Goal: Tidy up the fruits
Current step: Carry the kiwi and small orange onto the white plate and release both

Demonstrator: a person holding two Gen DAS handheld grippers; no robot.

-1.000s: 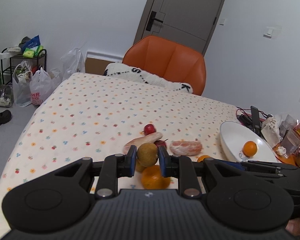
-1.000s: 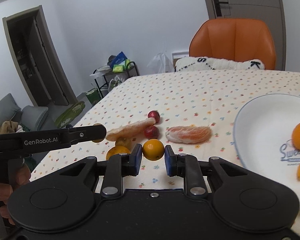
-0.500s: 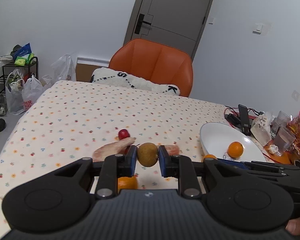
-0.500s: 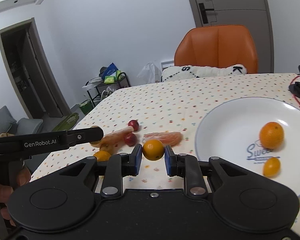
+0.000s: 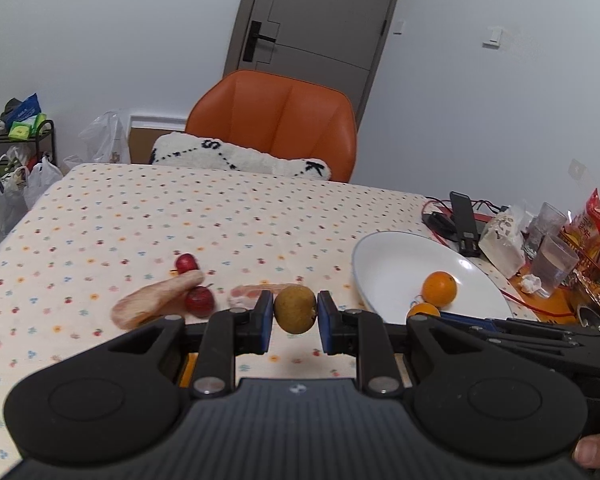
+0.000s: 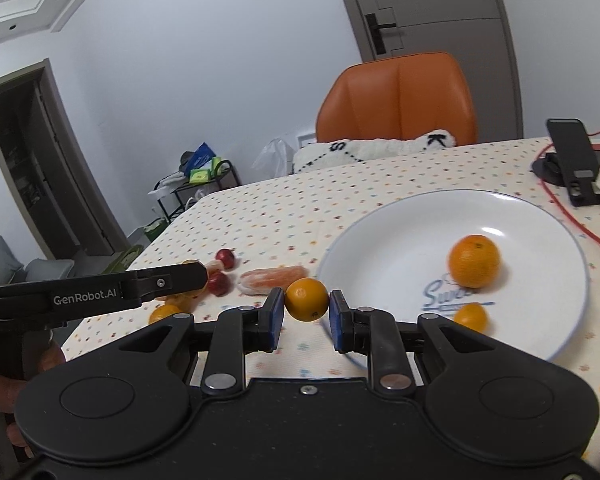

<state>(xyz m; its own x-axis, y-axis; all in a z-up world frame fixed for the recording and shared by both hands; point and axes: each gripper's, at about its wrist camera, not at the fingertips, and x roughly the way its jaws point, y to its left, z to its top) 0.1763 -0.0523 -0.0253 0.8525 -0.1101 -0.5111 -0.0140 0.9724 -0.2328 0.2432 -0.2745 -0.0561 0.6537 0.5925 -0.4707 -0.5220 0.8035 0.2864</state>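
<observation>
My left gripper (image 5: 295,312) is shut on a brown-green round fruit (image 5: 295,309), held above the dotted tablecloth left of the white plate (image 5: 388,256). My right gripper (image 6: 306,307) is shut on a small orange (image 6: 306,299) just at the plate's (image 6: 380,248) near-left rim. In the plate lie a large orange (image 6: 474,261) and a smaller one (image 6: 471,317). On the cloth lie two red fruits (image 5: 187,263) (image 5: 199,299), a pale long piece (image 5: 156,299), a peeled citrus segment (image 6: 274,276) and two more small oranges (image 6: 163,313).
An orange chair (image 5: 276,120) with a white cushion stands behind the table. A phone on a stand (image 5: 465,220), red cables, plastic cups (image 5: 552,260) and snack packets crowd the right end. A rack and bags stand on the floor at the left.
Both grippers have lifted and swung right toward the plate, each keeping its fruit. The plate now fills more of the right wrist view.
</observation>
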